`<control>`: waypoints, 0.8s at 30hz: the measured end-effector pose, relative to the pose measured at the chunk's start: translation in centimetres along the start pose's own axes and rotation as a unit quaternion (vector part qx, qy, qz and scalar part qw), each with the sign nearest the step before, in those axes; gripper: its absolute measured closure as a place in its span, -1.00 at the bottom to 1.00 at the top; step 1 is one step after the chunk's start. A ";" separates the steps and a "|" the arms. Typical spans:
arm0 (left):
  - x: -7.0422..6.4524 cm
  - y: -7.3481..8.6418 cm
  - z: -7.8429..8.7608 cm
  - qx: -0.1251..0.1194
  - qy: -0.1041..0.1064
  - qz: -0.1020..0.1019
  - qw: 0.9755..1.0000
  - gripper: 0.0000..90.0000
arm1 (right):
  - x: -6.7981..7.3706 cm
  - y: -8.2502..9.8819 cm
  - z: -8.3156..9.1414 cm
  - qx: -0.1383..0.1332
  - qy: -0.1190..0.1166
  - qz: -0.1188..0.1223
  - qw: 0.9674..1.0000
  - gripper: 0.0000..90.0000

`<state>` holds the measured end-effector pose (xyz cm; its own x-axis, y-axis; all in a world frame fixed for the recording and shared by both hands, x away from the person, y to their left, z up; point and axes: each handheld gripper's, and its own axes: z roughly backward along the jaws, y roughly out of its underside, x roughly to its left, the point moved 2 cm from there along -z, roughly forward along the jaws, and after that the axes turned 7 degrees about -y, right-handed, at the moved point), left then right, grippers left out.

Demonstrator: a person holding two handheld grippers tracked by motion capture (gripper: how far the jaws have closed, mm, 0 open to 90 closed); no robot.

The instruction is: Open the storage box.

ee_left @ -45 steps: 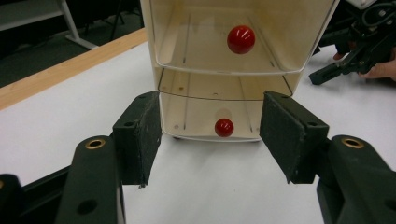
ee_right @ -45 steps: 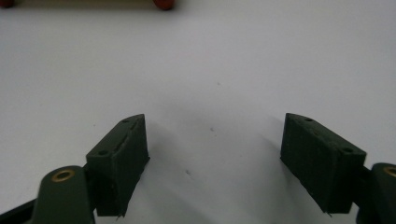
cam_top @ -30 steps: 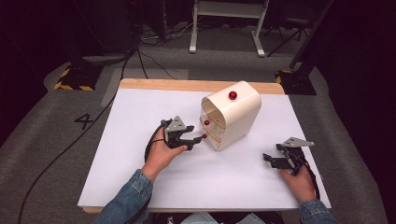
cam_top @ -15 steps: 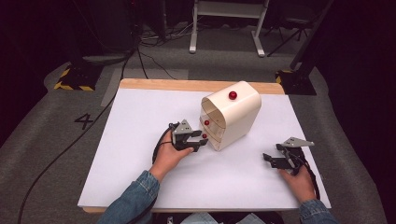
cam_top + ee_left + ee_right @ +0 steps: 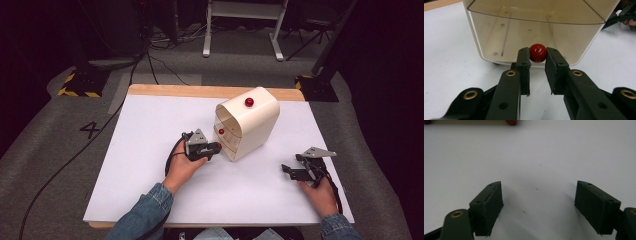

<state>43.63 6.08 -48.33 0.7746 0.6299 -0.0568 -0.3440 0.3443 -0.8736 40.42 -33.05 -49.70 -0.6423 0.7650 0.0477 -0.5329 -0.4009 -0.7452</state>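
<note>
Red knob (image 5: 538, 52) on the clear front flap of the cream bread-bin-style box (image 5: 252, 122) sits between the tips of my left gripper (image 5: 537, 58), low at the box's open mouth near the middle of the white table (image 5: 150, 130). Both jaws stand on either side of the ball, at or just off its flanks; I cannot tell from the left gripper view whether they are fully pinching it yet. Through the flap I see the box's bare interior.

A second red knob (image 5: 249, 102) tops the curved shell in the high view. My right gripper (image 5: 300, 170) rests well apart on the table to the box's right, jaws spread wide over bare white surface in the right gripper view.

I judge the step in hand to be securing the front knob before working the flap. The next move calls for a firm squeeze, then a pull that follows the flap's arc, not a straight tug, since the round knob could slip free. The light box may also slide, so my right gripper might have to steady it.
</note>
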 end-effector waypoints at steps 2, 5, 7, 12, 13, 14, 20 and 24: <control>0.0 0.0 0.0 0.000 0.000 -0.002 1.000 0.64 | 0.0 0.0 0.0 0.000 0.000 0.000 1.000 -0.50; 0.0 0.0 0.0 0.001 0.001 -0.002 1.000 0.64 | 0.0 0.0 0.0 0.000 0.000 0.000 1.000 -0.50; 0.0 0.0 0.1 0.001 0.002 0.001 1.000 0.65 | 0.0 0.0 0.0 0.000 0.000 0.000 1.000 -0.50; -0.1 0.3 1.0 0.006 -0.001 -0.001 1.000 0.65 | 0.0 0.0 0.0 0.000 0.002 0.000 1.000 -0.52; 0.0 0.4 1.3 0.008 -0.003 -0.003 1.000 0.65 | 0.0 0.0 0.0 0.000 0.002 -0.001 1.000 -0.52; -0.1 0.6 1.5 0.007 -0.003 -0.001 1.000 0.65 | 0.0 0.0 0.0 0.000 0.002 0.000 1.000 -0.52; -0.1 1.2 3.3 0.010 -0.015 -0.008 1.000 0.65 | 0.0 0.0 0.0 0.000 0.002 -0.001 1.000 -0.52; -0.2 1.9 4.3 0.012 -0.020 -0.003 1.000 0.65 | 0.0 0.0 0.0 0.000 0.002 -0.001 1.000 -0.52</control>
<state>40.51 9.62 -47.91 0.7557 0.6541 -0.0314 -0.3520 0.3653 -0.8618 40.42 -33.04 -49.72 -0.6390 0.7679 0.0454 -0.5337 -0.4001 -0.7450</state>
